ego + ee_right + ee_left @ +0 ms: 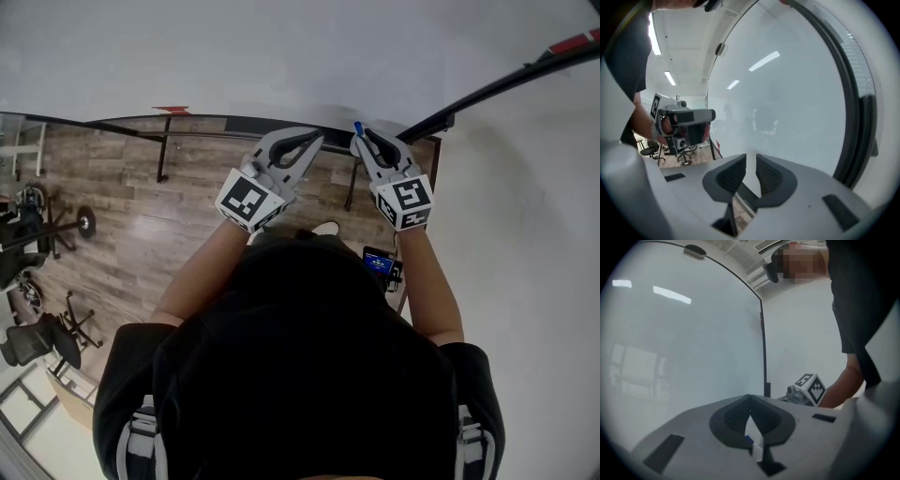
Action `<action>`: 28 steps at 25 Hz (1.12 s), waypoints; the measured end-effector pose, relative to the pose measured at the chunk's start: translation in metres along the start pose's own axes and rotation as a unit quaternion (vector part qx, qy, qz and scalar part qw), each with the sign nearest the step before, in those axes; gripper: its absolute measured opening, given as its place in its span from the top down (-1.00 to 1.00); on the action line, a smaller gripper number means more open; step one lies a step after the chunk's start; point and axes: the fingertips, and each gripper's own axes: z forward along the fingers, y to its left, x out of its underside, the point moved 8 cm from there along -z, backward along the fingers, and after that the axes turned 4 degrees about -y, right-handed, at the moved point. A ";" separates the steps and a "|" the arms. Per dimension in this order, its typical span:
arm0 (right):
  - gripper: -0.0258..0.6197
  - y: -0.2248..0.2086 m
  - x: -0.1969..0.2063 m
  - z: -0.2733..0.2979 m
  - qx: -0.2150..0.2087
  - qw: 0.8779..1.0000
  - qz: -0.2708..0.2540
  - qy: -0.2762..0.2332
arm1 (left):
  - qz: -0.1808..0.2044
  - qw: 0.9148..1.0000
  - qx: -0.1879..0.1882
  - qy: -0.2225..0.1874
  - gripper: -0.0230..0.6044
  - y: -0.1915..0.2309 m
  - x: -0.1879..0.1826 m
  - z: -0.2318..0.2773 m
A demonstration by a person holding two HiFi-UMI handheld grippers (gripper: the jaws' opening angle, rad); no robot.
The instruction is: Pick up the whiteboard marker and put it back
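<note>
Whiteboard marker (357,127), blue-tipped, at the dark lower edge (234,122) of a whiteboard (281,56); two hand-held grippers raised before the board.
Right gripper (751,158): jaws narrowly apart, nothing between the pads; fingertips just beside the marker's blue tip in the head view, contact not discernible. Left gripper (750,397): jaws closed tip to tip, nothing gripped; near the right one, side by side. Wood floor (141,234) below the board.

Black short-sleeved shirt (131,375), grey shoulder straps (141,439); left gripper (312,141) and right gripper (362,137) are grey with black pads (729,176) and black-and-white marker cubes (248,200).
</note>
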 end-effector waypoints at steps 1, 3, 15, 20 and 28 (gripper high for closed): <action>0.73 0.006 -0.010 -0.003 -0.002 1.000 0.001 -0.011 | 0.003 1.000 0.003 -0.005 0.92 0.000 -0.003 -0.002; 0.74 0.018 -0.029 -0.010 -0.005 0.999 0.003 -0.035 | 0.002 1.000 0.007 -0.012 0.92 0.000 -0.010 -0.005; 0.92 0.086 -0.102 -0.049 0.023 0.994 -0.017 -0.110 | 0.003 0.999 0.046 -0.027 0.92 -0.007 -0.049 -0.036; 0.94 0.101 -0.099 -0.057 0.049 0.991 0.007 -0.123 | 0.002 0.998 0.063 -0.025 0.92 -0.011 -0.051 -0.049; 0.94 0.134 -0.100 -0.066 0.059 0.989 -0.014 -0.134 | 0.002 0.996 0.089 -0.030 0.92 -0.022 -0.055 -0.067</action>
